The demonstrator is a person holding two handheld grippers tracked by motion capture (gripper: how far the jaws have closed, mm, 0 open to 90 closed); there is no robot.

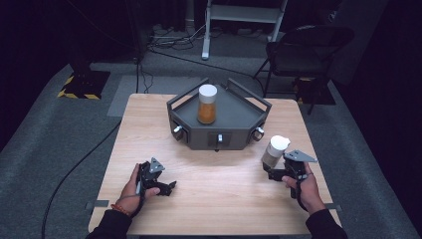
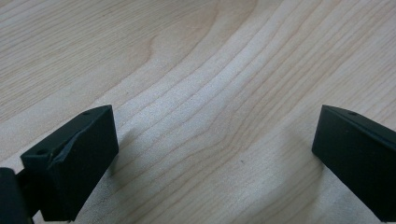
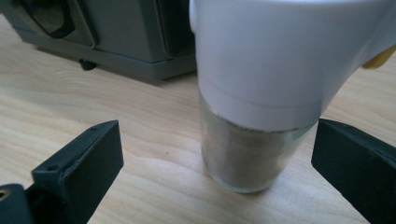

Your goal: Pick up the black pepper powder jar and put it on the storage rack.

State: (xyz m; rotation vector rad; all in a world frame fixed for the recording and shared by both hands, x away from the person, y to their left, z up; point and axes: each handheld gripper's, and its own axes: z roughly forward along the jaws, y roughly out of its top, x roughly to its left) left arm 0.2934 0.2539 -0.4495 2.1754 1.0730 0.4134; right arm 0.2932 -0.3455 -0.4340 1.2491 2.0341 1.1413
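High view overlooks the table (image 1: 209, 189); tool views sit close above it.

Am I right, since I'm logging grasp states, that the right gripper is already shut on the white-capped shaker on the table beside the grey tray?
Not quite: the right gripper is open. In the right gripper view its jaws stand wide apart, with the white-capped shaker between them, nearer one jaw and untouched by the other. The rest holds: the shaker stands on the table beside the grey tray.
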